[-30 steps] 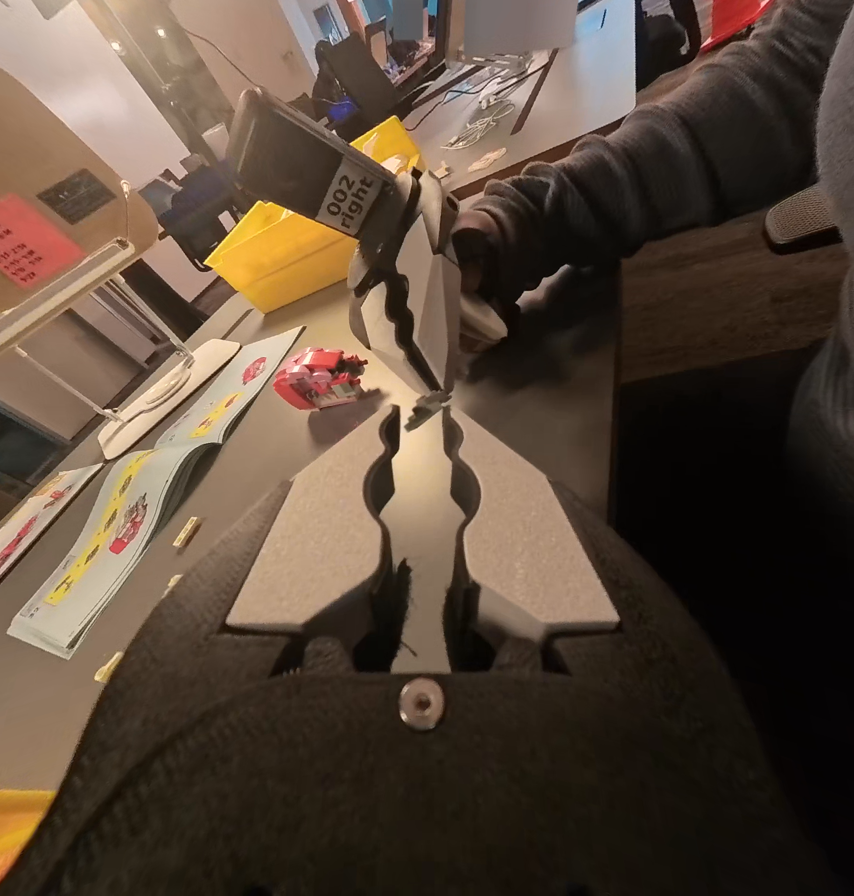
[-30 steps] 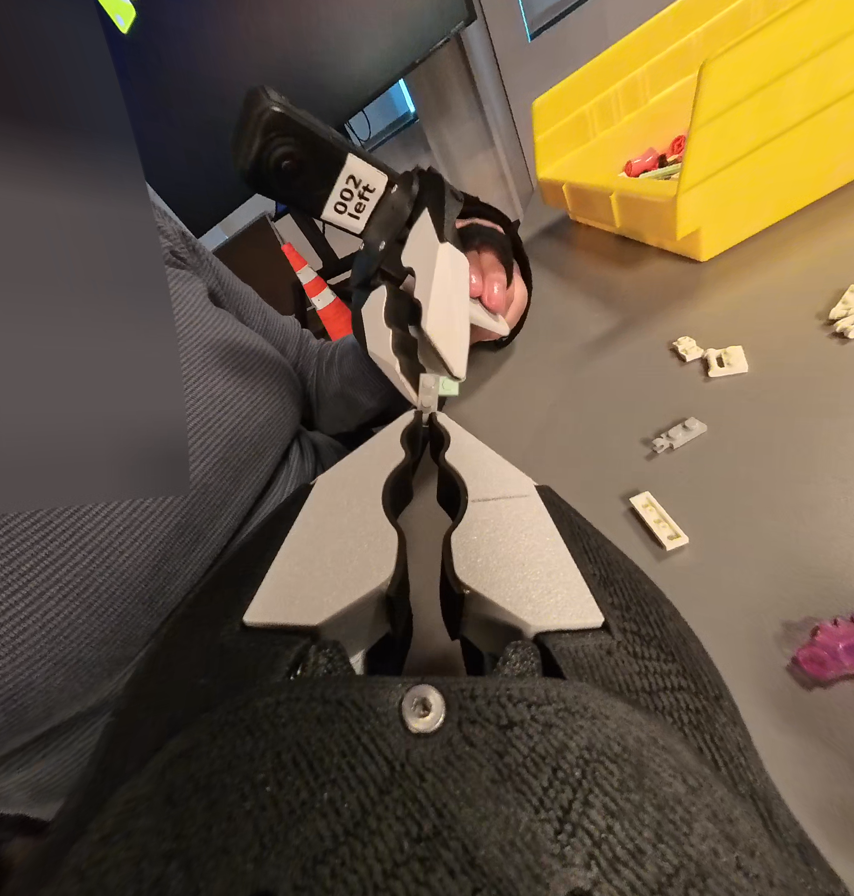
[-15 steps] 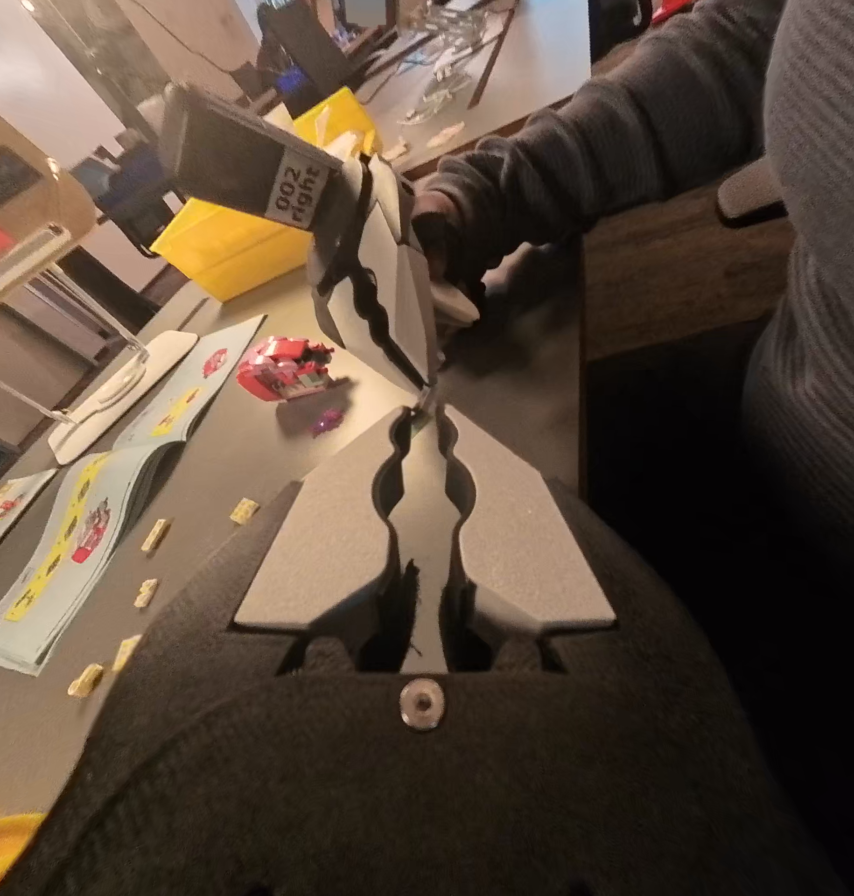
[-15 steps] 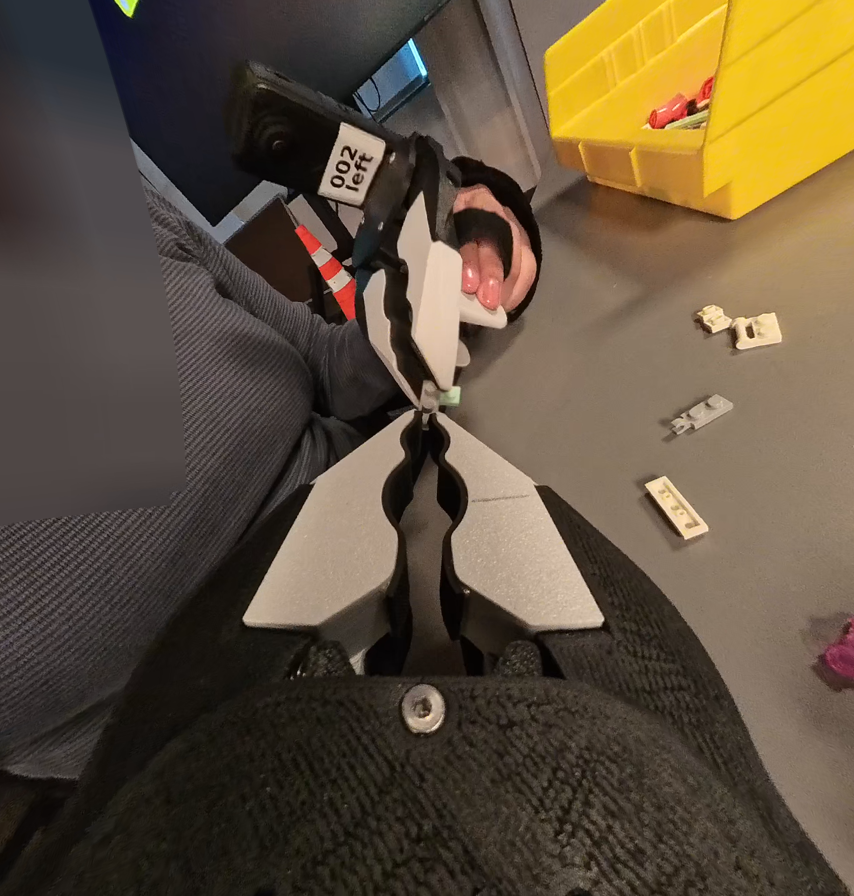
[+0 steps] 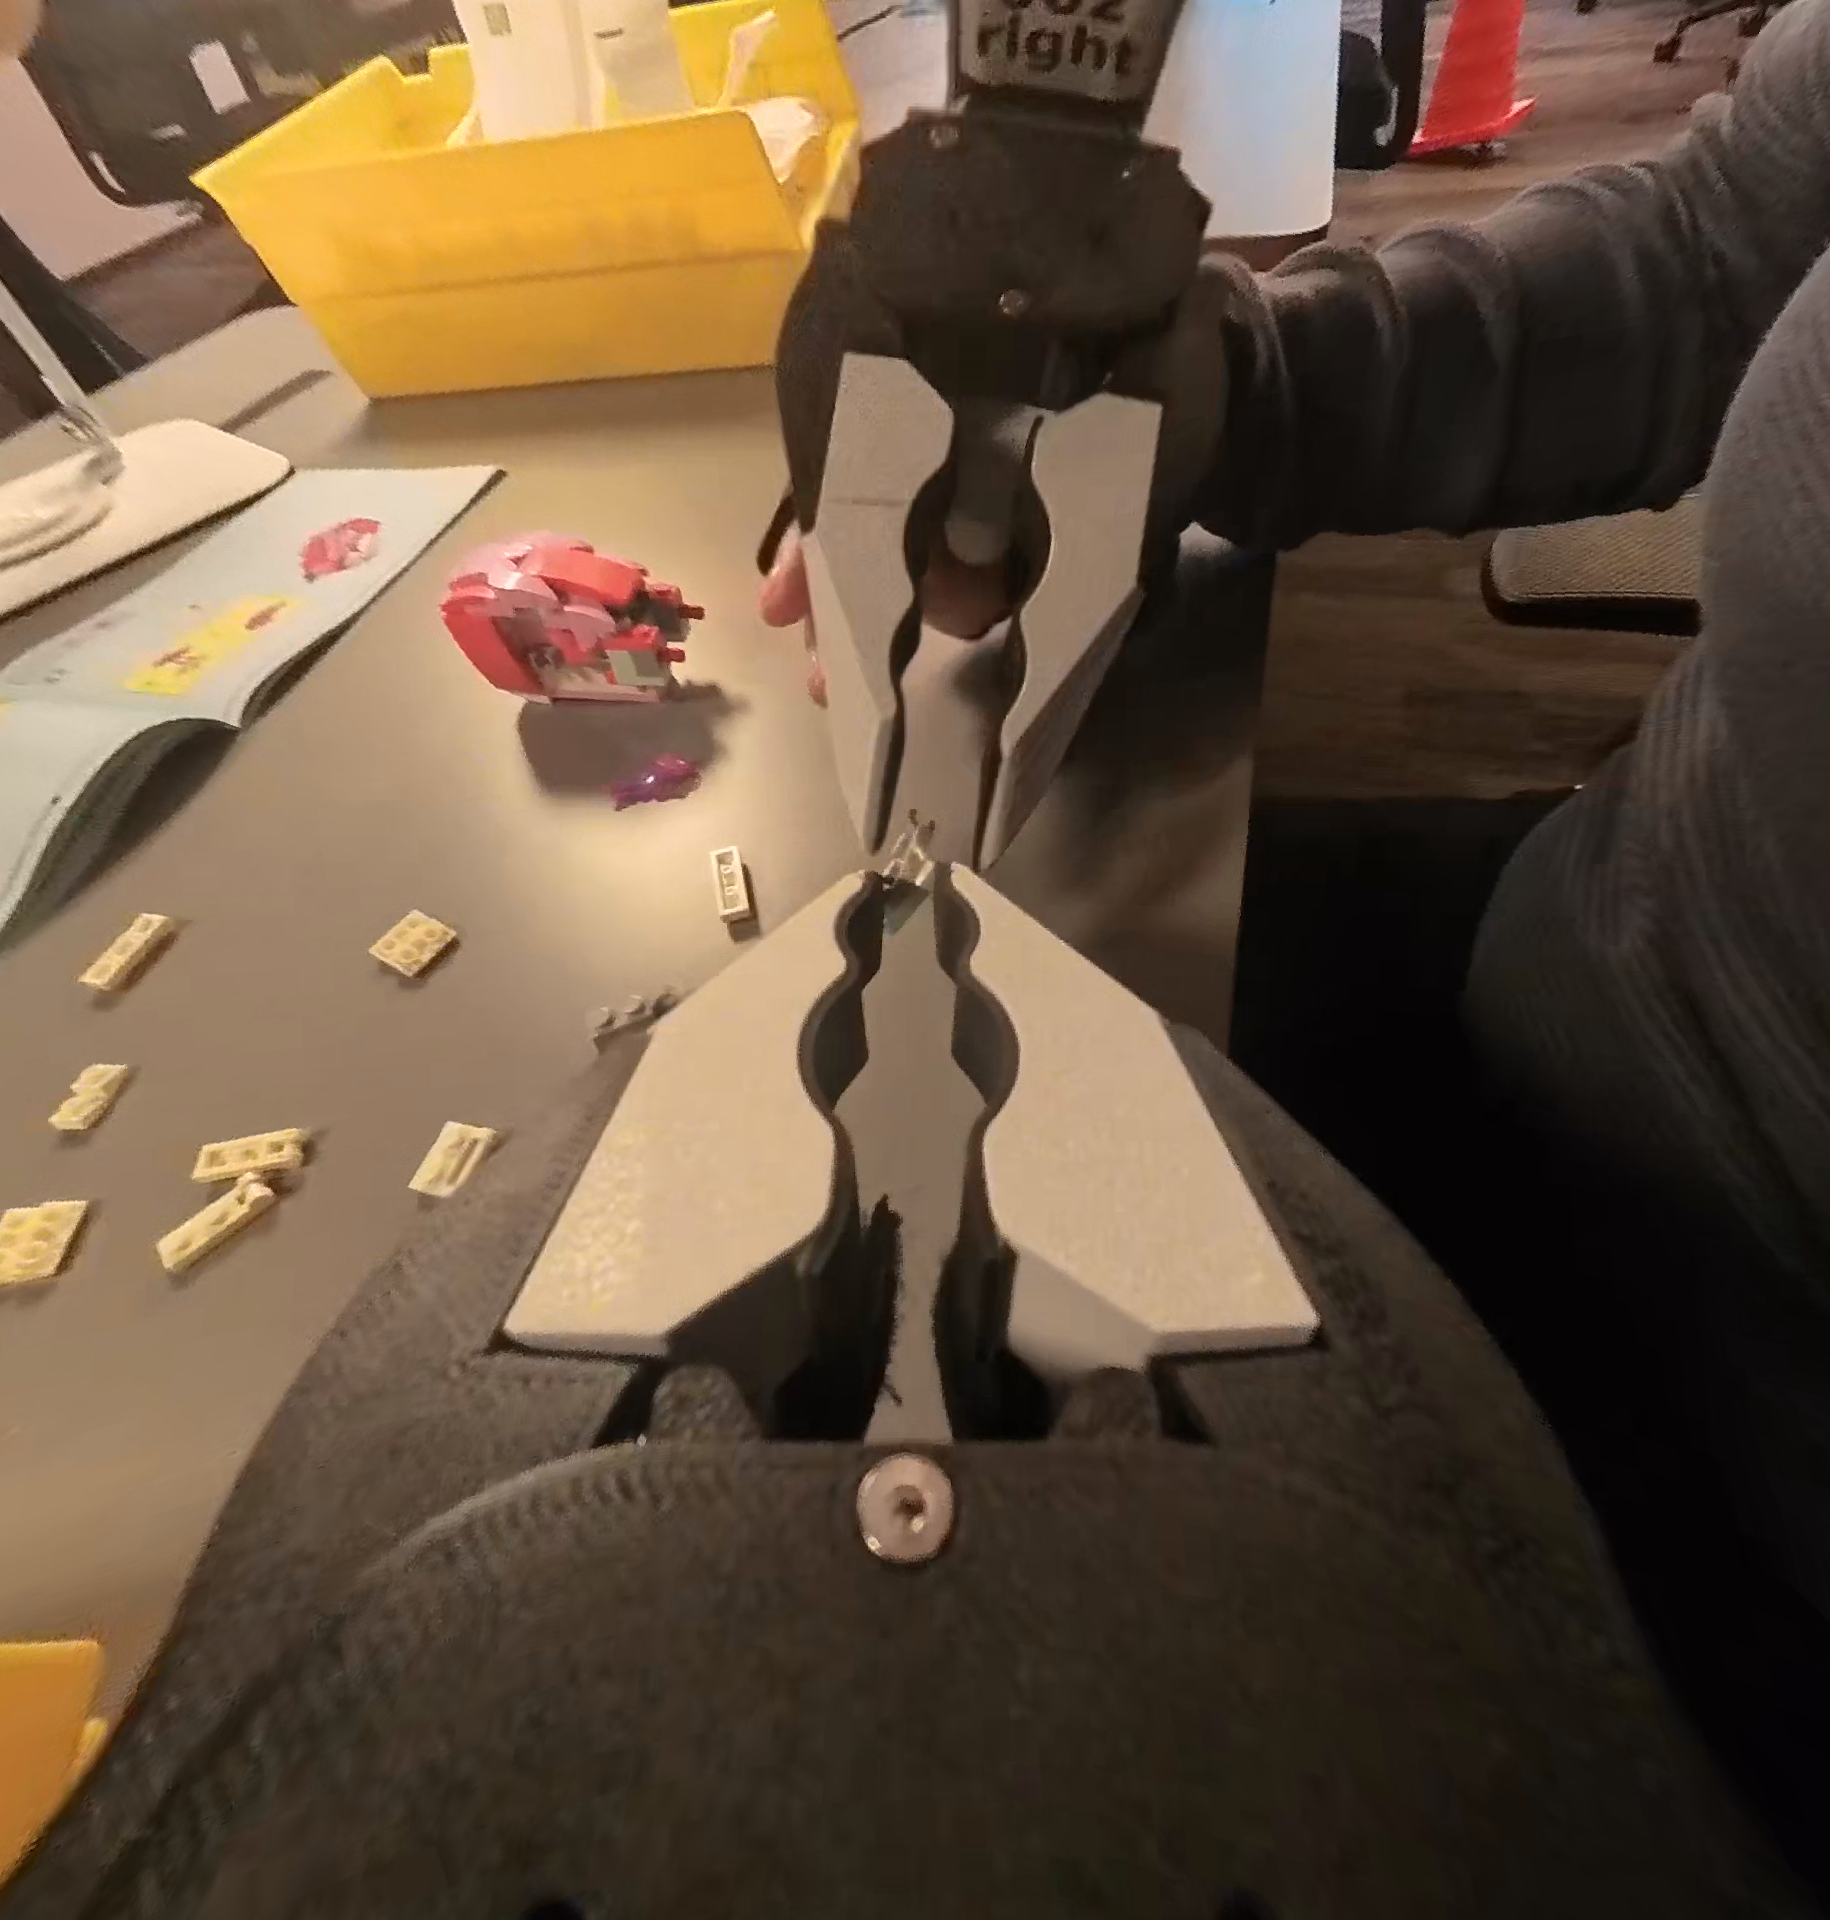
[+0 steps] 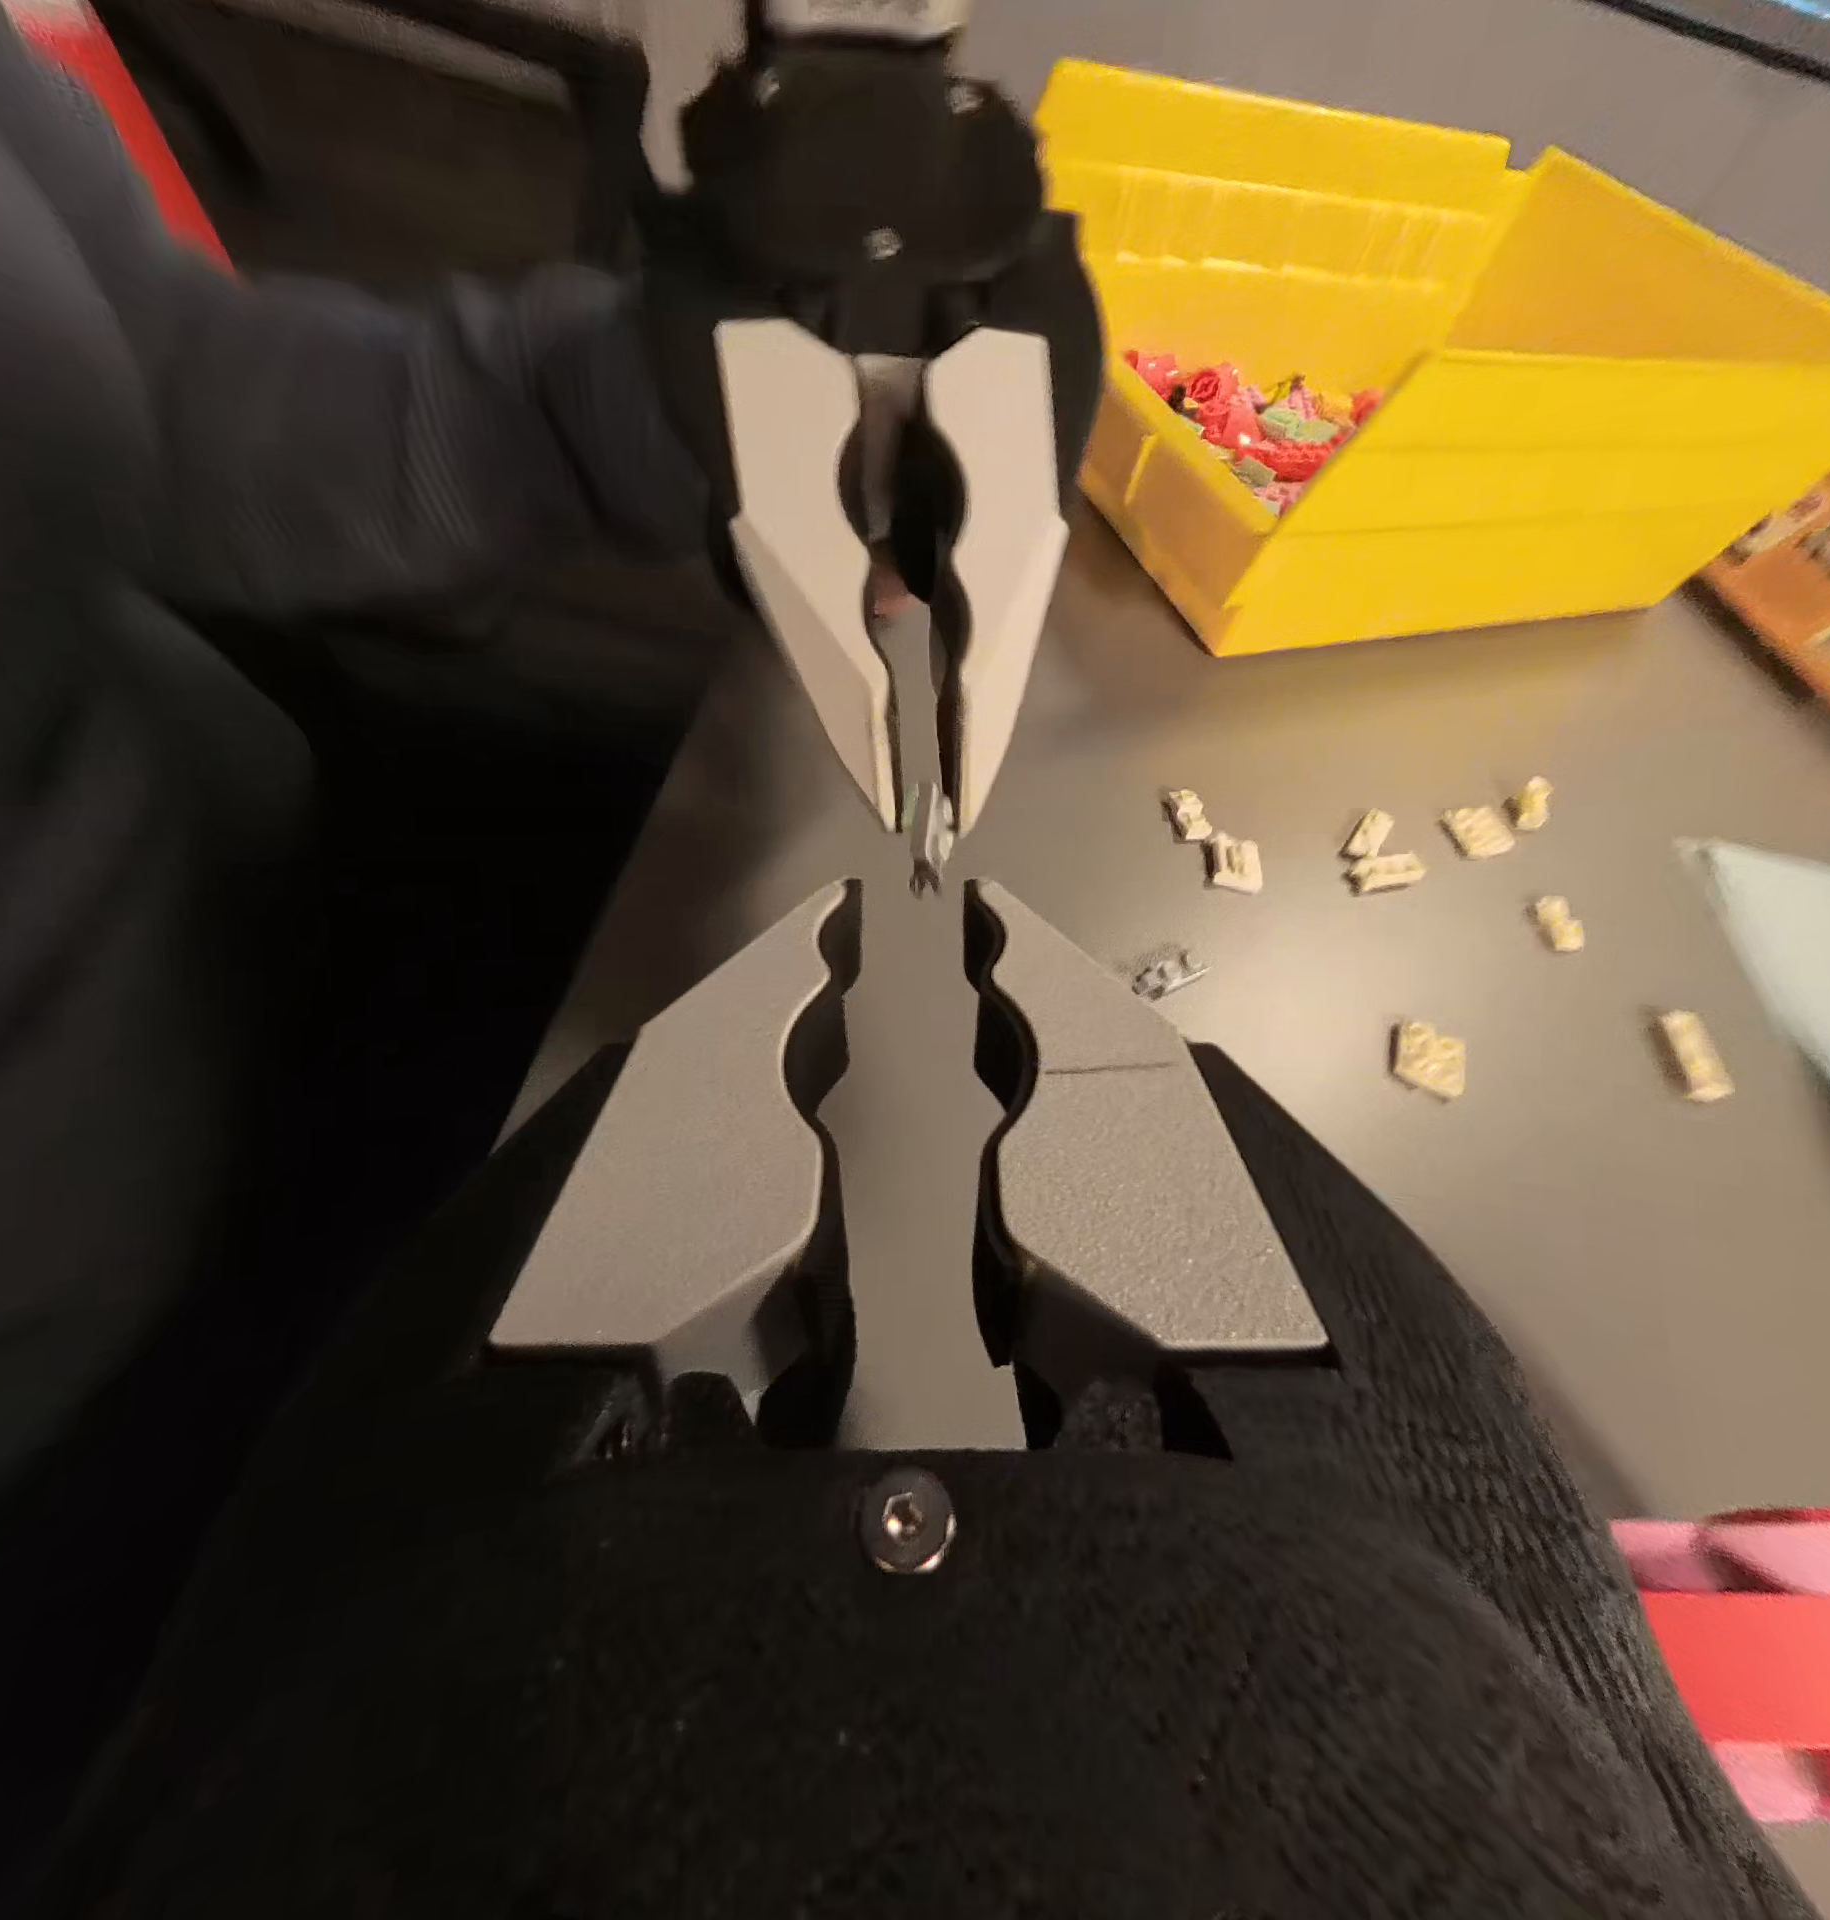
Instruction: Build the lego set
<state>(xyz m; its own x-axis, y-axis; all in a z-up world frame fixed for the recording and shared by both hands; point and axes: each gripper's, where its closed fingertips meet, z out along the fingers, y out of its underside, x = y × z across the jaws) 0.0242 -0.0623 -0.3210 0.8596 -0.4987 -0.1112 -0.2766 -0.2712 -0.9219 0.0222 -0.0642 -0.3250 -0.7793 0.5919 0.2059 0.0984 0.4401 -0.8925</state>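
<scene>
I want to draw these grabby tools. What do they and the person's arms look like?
Each gripper, left and right, has two flat grey pointed fingers with wavy inner edges, on a black fuzzy-wrapped body with a silver screw. A white label sits on the right one. The sleeves are dark grey ribbed knit.

The small grey piece [image 5: 909, 871] at the left gripper [image 5: 909, 881] is looking too tiny to identify. The bin [image 6: 1513, 499] is running off the right edge, its contents blurring. The far red model [image 6: 1763, 1662] is getting cut off.
</scene>
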